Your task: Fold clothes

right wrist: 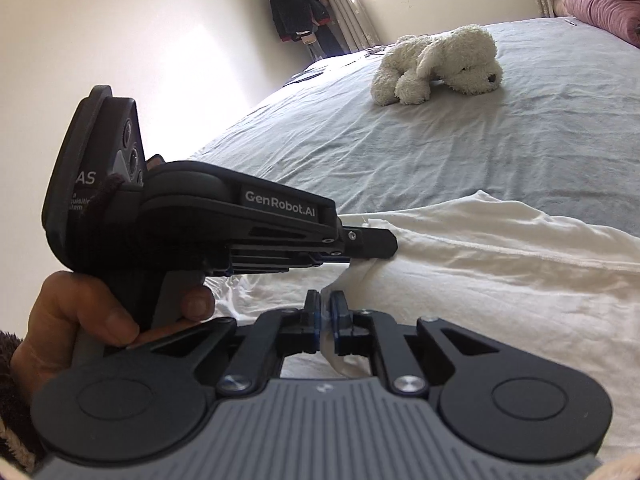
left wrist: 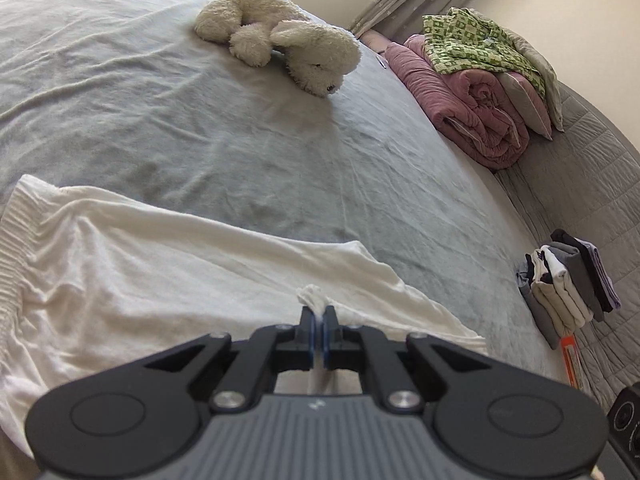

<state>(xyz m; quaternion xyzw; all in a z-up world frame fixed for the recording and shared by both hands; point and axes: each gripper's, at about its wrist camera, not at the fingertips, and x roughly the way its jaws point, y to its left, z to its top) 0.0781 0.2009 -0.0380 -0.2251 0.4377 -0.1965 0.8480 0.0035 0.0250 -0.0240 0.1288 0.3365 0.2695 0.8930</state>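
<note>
A white garment (left wrist: 160, 264) with a ribbed waistband at the left lies spread on the grey bed sheet (left wrist: 200, 120). My left gripper (left wrist: 319, 316) is shut on a pinch of its near edge. In the right wrist view the same white garment (right wrist: 500, 264) lies ahead, and my right gripper (right wrist: 325, 308) is shut on a fold of its edge. The left gripper (right wrist: 384, 244) also shows there, held in a hand, its tips on the cloth just beyond mine.
A white plush dog (left wrist: 288, 44) lies further up the bed, also in the right wrist view (right wrist: 440, 64). A pink quilt with a green patterned cloth (left wrist: 476, 92) sits at the right. A stack of folded clothes (left wrist: 568, 280) stands at the right edge.
</note>
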